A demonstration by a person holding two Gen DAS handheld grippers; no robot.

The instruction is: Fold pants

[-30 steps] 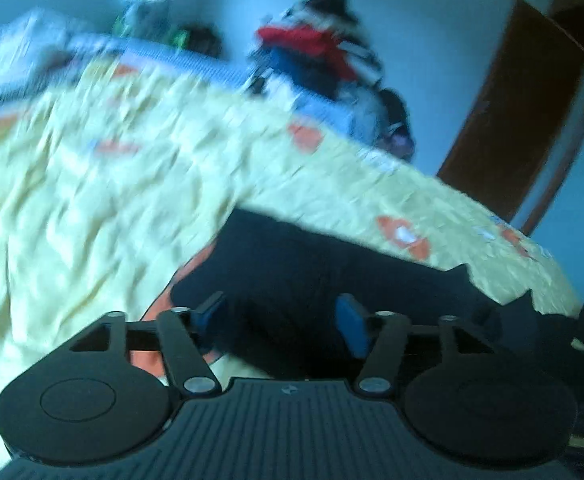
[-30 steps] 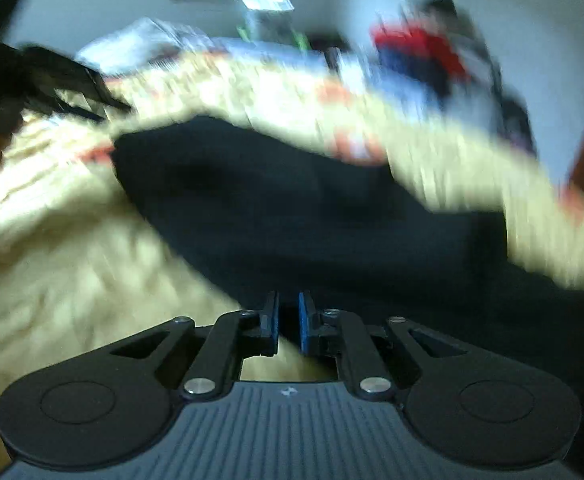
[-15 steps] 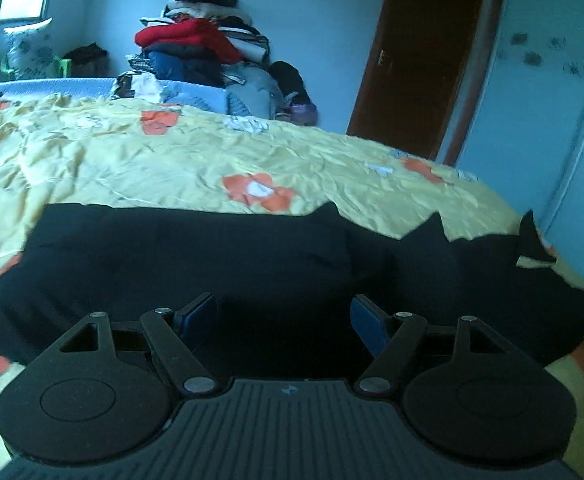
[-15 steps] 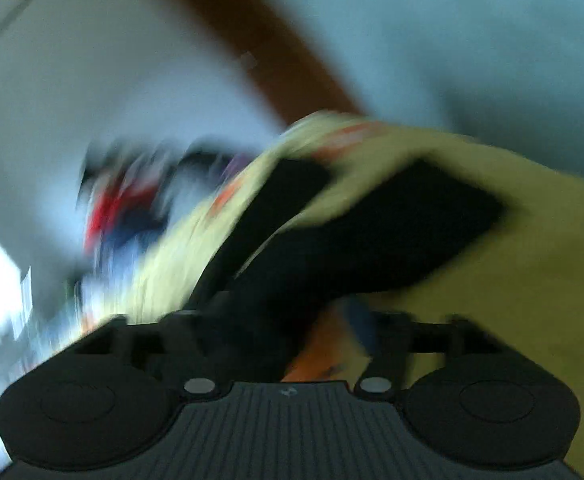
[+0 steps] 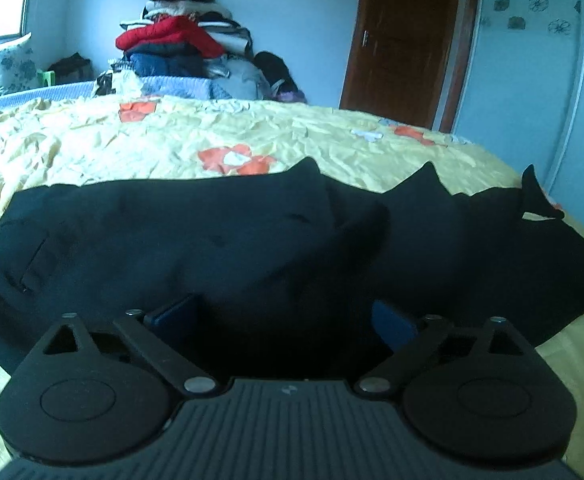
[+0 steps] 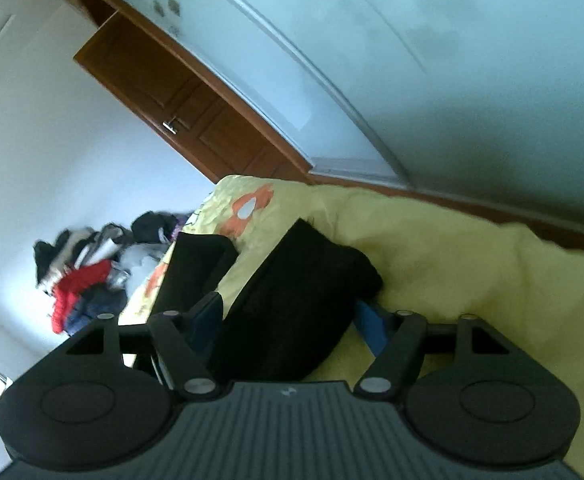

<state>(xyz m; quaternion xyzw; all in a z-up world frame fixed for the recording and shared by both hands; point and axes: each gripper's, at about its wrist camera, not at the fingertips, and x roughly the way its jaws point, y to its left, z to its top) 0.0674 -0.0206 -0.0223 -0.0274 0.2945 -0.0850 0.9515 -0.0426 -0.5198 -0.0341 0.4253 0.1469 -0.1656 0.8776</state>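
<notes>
Black pants [image 5: 212, 240] lie spread across the yellow flowered bedspread [image 5: 132, 148], waist at the left and legs running right. My left gripper [image 5: 282, 316] hovers low over their near edge. Its jaws are opening wide, with dark cloth under and between the blue pads and no grip. In the strongly rolled right wrist view, one pant leg end [image 6: 300, 288] lies between the jaws of my right gripper [image 6: 288, 320]. These jaws are closing, and the blue pads [image 6: 368, 324] stand just beside the cloth. The second leg [image 6: 196, 268] lies further off.
A tall pile of clothes [image 5: 180, 48] stands beyond the bed's far side, with a pillow [image 5: 10, 64] at the far left. A brown door [image 5: 404, 40] and a pale wardrobe front [image 5: 532, 80] close off the right. The bed edge [image 6: 492, 216] runs near the wardrobe.
My left gripper came in lower over the pants and its jaws spread wider. My right gripper went from shut to apart, rolled far over and swung to the leg end.
</notes>
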